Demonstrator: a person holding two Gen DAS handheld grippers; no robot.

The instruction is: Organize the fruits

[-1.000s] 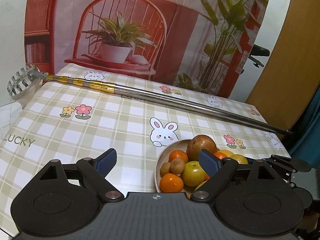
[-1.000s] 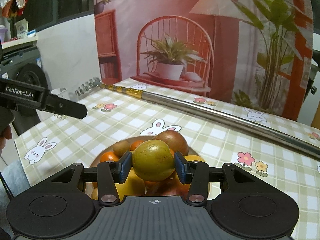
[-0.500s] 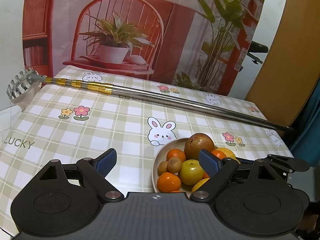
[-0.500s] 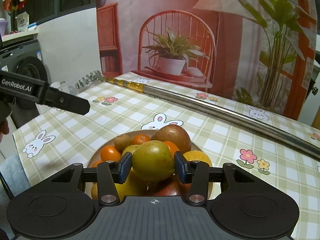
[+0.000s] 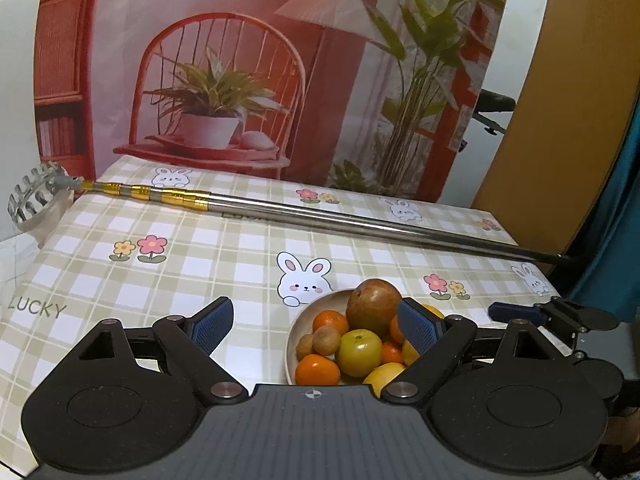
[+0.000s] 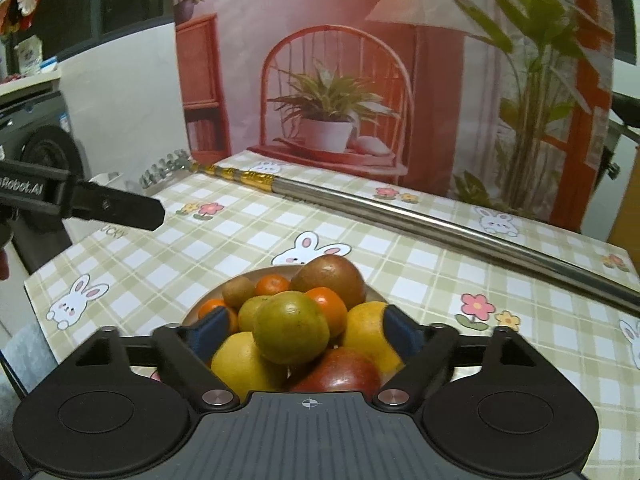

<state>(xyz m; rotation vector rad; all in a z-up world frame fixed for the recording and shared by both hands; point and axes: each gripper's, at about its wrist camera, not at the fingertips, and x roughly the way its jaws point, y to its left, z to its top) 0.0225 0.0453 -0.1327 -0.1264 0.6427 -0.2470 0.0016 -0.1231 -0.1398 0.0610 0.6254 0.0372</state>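
Atop the piled bowl (image 6: 208, 300) I let the green orange (image 6: 291, 328) rest; right gripper (image 6: 304, 334) jaws were opening around it, left gripper (image 5: 316, 322) wide, empty.

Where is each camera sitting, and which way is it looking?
Left wrist camera: sits on the left claw, looking forward and down over the checked tablecloth at the fruit bowl; its own open fingers show, plus the right claw's tip.
Right wrist camera: sits on the right claw, right above the bowl; its jaws are opening around a green-orange citrus fruit; the left claw's finger pokes in.
Both share the bowl and the long metal pole.
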